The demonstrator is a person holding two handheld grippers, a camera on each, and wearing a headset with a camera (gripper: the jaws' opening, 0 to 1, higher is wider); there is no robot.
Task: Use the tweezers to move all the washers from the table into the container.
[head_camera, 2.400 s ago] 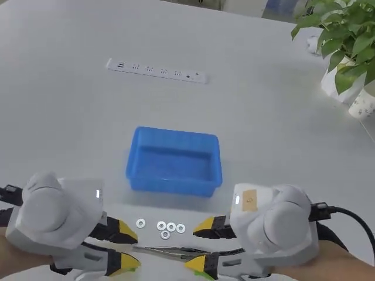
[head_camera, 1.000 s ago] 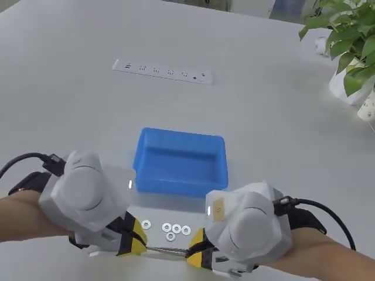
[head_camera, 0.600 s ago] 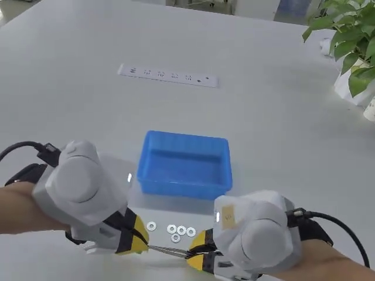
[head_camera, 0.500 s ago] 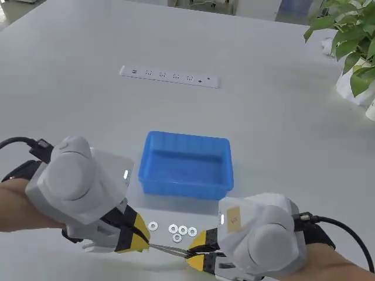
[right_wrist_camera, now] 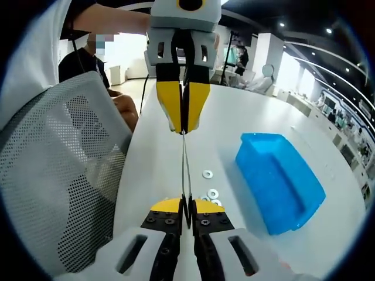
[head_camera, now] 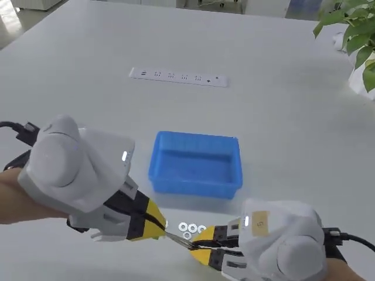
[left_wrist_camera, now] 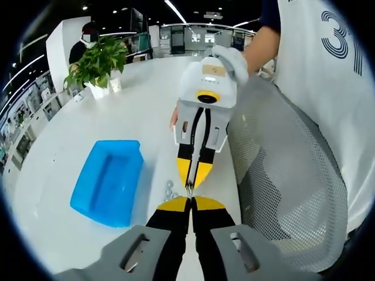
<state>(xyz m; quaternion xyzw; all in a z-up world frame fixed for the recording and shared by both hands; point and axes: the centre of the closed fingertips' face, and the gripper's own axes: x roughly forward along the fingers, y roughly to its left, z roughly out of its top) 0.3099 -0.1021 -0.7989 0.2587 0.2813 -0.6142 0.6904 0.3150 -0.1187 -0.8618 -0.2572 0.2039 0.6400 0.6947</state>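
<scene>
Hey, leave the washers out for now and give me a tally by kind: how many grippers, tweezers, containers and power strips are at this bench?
grippers: 2, the left gripper and the right gripper
tweezers: 1
blue container: 1
power strip: 1
Total: 5

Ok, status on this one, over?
Left gripper and right gripper both shut on the tweezers, one per end. Washers on the table, none in the container. Nothing in the way.
</scene>
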